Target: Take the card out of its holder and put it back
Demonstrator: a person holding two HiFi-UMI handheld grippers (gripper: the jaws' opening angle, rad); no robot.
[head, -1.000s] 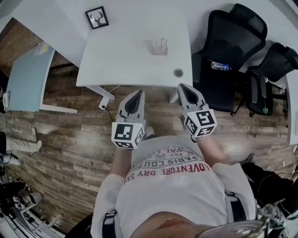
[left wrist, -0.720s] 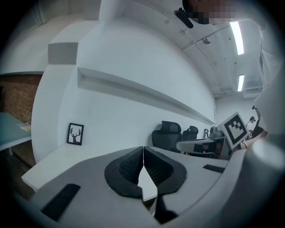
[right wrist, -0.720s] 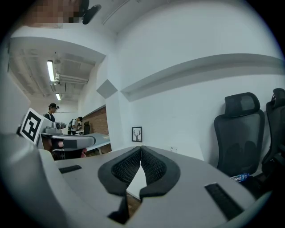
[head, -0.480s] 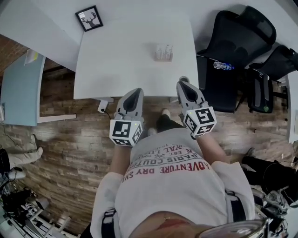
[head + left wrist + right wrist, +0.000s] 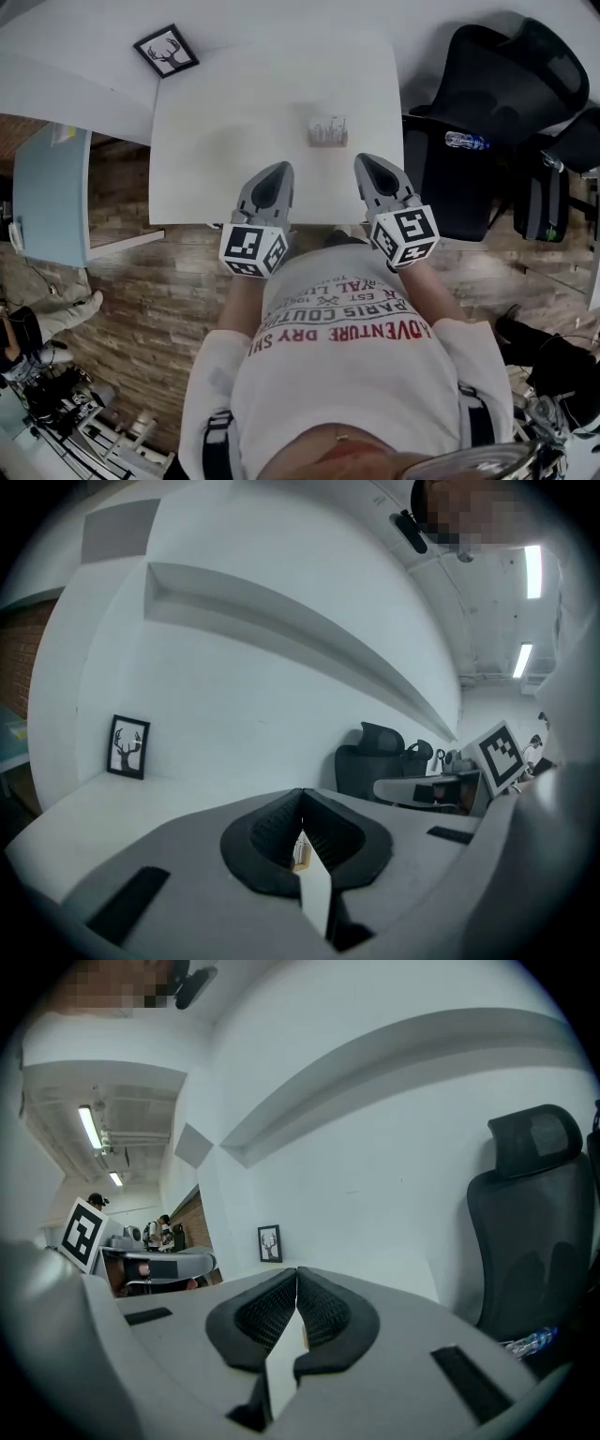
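A small clear card holder with a pale card upright in it stands on the white table, right of the middle. My left gripper reaches over the table's near edge, below and left of the holder, jaws shut and empty. My right gripper is level with it, below and right of the holder, also shut on nothing. In the left gripper view the closed jaws let only a sliver of the holder show. The right gripper view shows its tips meeting.
A framed deer picture stands at the table's far left corner. Black office chairs crowd the right side, with a water bottle on one seat. A light blue table sits to the left over the wooden floor.
The person has stepped up to the table. Both grippers have moved forward from over the floor to over the table's near edge, still shut.
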